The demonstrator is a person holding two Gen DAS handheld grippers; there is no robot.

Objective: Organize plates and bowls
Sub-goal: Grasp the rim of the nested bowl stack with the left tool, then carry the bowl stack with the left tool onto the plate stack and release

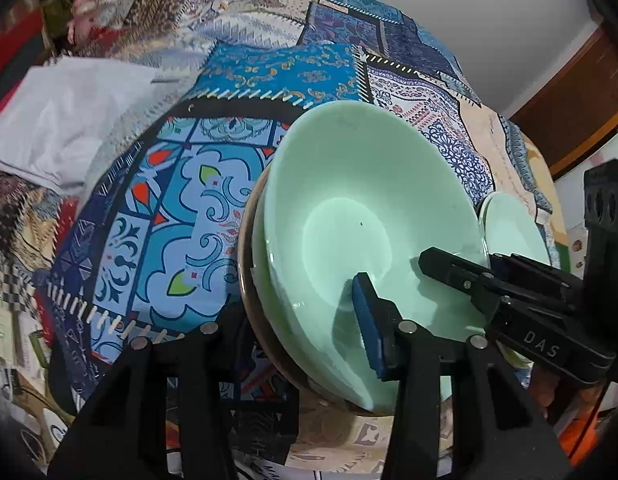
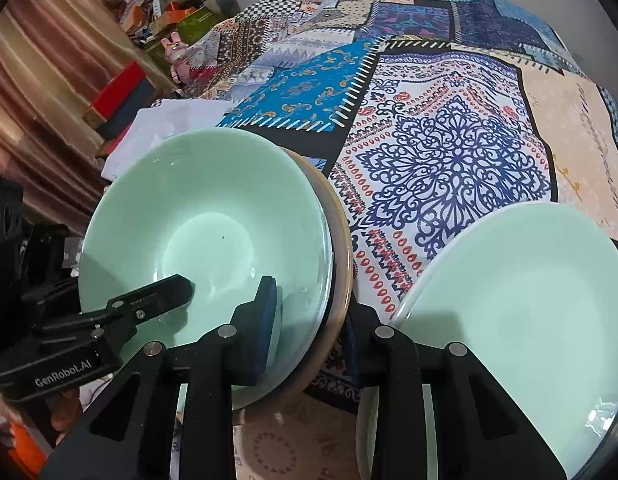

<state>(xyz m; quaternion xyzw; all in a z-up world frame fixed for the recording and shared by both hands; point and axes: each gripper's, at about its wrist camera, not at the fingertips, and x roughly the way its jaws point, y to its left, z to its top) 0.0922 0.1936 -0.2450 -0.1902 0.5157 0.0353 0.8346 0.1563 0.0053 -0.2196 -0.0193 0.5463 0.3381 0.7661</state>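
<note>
Across the whole surface lies a patchwork cloth (image 1: 213,184) of blue, white and peach printed panels, the largest thing in both views. On it, at about four o'clock in the left wrist view and nine o'clock in the right wrist view, sits a stack of bowls: a mint-green bowl (image 1: 361,208) nested on top, a second green rim just under it, and a tan-brown bowl (image 2: 343,276) at the bottom whose edge shows along one side.

At four o'clock in the right wrist view a pale green plate (image 2: 521,320) rests just beside the stack, not touching it as far as can be seen; in the left wrist view it peeks out at three o'clock behind the stack.

A white folded cloth (image 1: 65,120) lies at ten o'clock in the left wrist view, well apart from the dishes.

The left gripper (image 1: 277,316) has its fingers spread wide, straddling the near rim of the stack, one blue pad (image 1: 369,320) inside the top bowl. The right gripper (image 2: 309,324) likewise stands with fingers apart around the stack's rim, one pad inside the green bowl, the other outside between stack and plate.
</note>
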